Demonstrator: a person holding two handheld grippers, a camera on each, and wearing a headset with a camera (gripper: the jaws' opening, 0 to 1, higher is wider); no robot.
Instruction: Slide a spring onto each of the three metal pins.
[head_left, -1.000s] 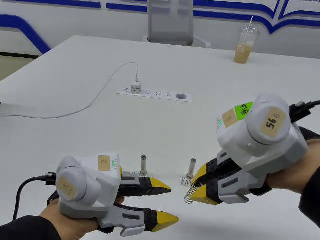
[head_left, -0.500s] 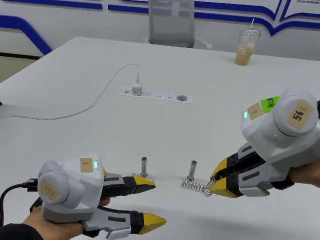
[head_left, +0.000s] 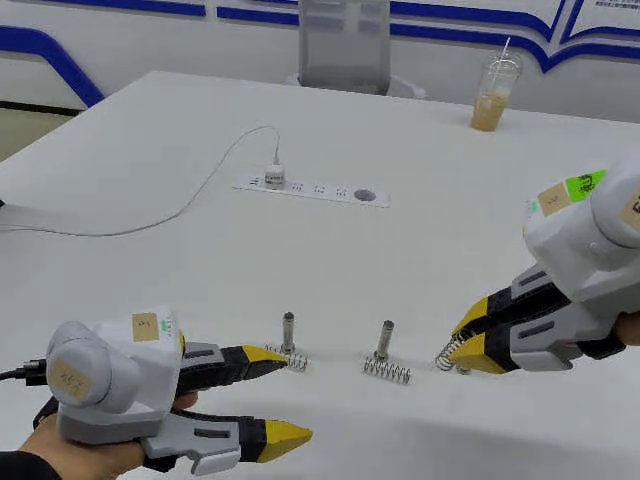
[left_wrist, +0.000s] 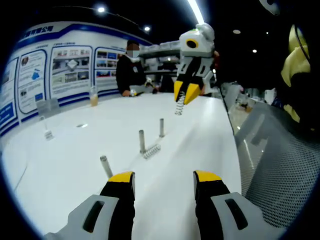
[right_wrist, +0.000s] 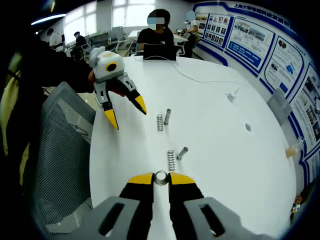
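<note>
Two upright metal pins (head_left: 288, 330) (head_left: 384, 338) stand on the white table (head_left: 330, 250), each with a loose spring (head_left: 290, 358) (head_left: 387, 371) lying at its foot. The left gripper view shows all three pins (left_wrist: 105, 165) (left_wrist: 142, 141) (left_wrist: 161, 127) in a row. My right gripper (head_left: 462, 340) is shut on a third spring (head_left: 450, 352), which hangs just above the table right of the middle pin; that spring (right_wrist: 160, 177) shows end-on between its jaws. My left gripper (head_left: 280, 395) stands open and holds nothing, one tip beside the left pin's spring.
A white power strip (head_left: 310, 187) with a plugged-in charger and cable lies mid-table. An iced drink cup (head_left: 493, 92) stands at the far edge by a grey chair back (head_left: 342, 45). A person (right_wrist: 159, 32) sits at a laptop across the table.
My right gripper has carried its spring to the right, away from the middle pin. My left gripper has drawn back to the left, still open.
</note>
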